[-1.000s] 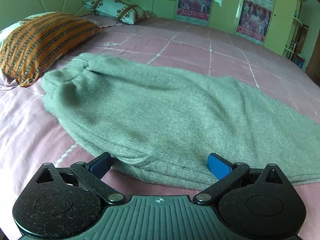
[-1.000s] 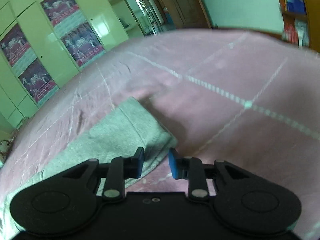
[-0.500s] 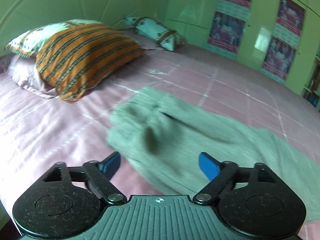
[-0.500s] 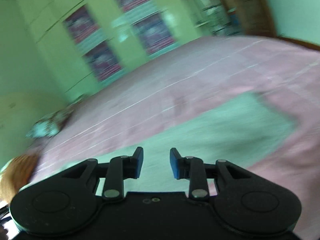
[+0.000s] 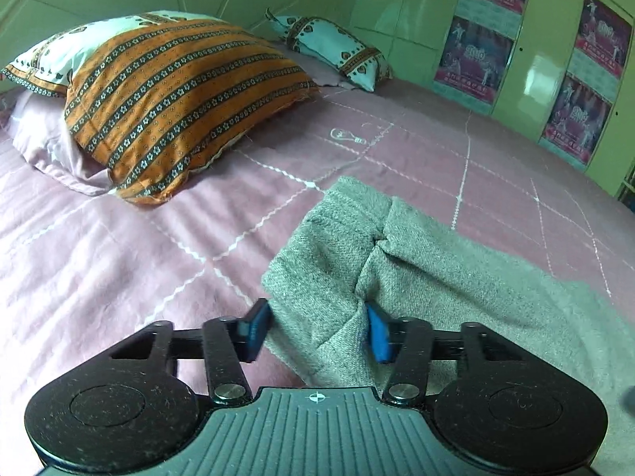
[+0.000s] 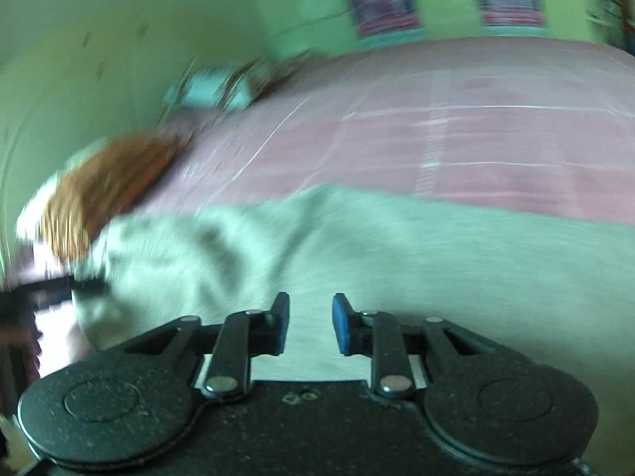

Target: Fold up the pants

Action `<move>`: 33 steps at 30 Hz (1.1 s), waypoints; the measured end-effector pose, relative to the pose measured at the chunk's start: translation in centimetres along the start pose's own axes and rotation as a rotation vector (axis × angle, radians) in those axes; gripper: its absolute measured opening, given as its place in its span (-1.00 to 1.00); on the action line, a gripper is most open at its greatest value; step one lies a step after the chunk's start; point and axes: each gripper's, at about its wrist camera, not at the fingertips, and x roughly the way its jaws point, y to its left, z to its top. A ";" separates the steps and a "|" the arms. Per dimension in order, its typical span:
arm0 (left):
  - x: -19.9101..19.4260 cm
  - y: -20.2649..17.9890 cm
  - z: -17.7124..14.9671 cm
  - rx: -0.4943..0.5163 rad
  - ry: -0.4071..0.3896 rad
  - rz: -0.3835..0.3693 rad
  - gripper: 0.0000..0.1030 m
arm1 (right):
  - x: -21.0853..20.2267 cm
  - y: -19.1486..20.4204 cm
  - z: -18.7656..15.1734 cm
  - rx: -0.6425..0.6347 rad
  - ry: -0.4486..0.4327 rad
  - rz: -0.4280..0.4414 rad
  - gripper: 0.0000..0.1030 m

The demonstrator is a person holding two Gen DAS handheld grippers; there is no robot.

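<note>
Blurred throughout. Right gripper at the near edge, blue pads a narrow gap apart and closing, nothing pinched between them, only grey pants lying beyond. Pants spread across the near half of the pink bedspread, rumpled toward the left. Orange pillow at far left, just beside the rumpled end. Smaller pale pillow farther back. Green wall with two dark posters at the far side. Dark shape at the left edge, too smeared to identify.
</note>
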 end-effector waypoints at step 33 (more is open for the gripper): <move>3.2 -15.5 2.0 0.219 0.104 -0.195 -0.36 | 0.2 -9.2 2.5 0.040 0.011 -0.310 -0.58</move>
